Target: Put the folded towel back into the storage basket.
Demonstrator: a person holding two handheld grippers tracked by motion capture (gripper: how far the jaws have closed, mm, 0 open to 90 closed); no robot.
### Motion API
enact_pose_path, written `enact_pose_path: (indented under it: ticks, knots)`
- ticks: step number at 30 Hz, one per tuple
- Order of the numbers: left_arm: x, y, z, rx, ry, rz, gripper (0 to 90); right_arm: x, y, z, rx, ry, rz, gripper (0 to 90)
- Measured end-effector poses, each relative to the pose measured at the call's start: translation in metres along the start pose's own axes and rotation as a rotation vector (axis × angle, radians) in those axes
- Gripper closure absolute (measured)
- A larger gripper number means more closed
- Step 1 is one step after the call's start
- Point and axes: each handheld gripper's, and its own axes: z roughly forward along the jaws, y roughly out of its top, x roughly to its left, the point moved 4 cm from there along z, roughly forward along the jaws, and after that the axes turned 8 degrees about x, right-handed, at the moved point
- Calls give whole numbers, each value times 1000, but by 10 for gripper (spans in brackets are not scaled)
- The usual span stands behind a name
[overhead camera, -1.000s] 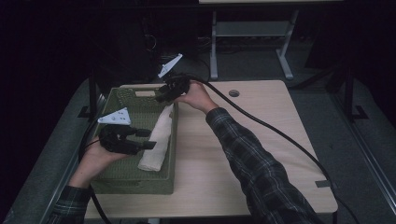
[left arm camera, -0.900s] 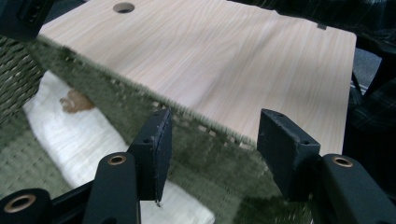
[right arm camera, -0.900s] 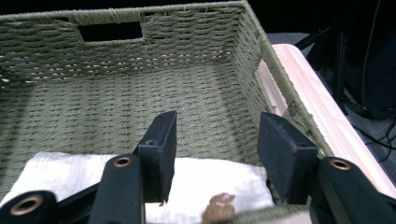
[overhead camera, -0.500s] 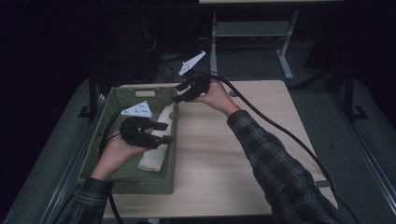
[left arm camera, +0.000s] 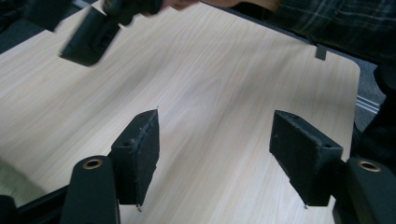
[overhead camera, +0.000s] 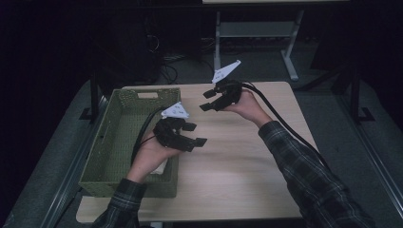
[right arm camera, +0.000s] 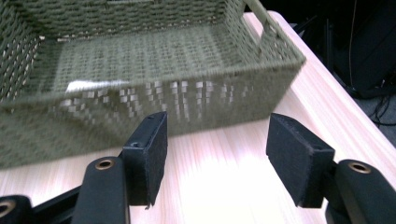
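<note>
A green woven basket (overhead camera: 119,123) stands on the left of the wooden table (overhead camera: 247,166). A pale rolled thing (overhead camera: 163,166) lies in it by the right wall, mostly hidden under the left hand. My left gripper (overhead camera: 195,134) hovers just right of the basket rim over the bare table. Its jaws have just been opening, with nothing between them (left arm camera: 219,135). My right gripper (overhead camera: 207,100) is farther back over the table, pointing at the basket (right arm camera: 154,98). Its jaws have also just been opening and are empty (right arm camera: 217,135).
Black cables trail from both grippers, the right one (overhead camera: 285,128) running along the plaid sleeve (overhead camera: 304,171). A white desk frame (overhead camera: 290,61) stands behind the table. Bare tabletop lies right of and in front of the grippers.
Both hands have moved right, out of the basket and away from the pale roll, which stays in the basket. Both pairs of jaws stand wider than before.
</note>
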Motion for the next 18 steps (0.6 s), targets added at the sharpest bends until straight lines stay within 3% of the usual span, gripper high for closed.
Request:
enact_pose_path:
  ticks: [7,13,18]
  knots:
    - [-14,13,27,-5,0,-3,306,0,-37,-17,-3,-25,28,373]
    - [-29,17,54,8,-8,35,299,2,-65,-26,-5,-40,77,363]
    - [-40,15,76,11,-30,50,300,3,-85,-33,-16,-52,89,356]
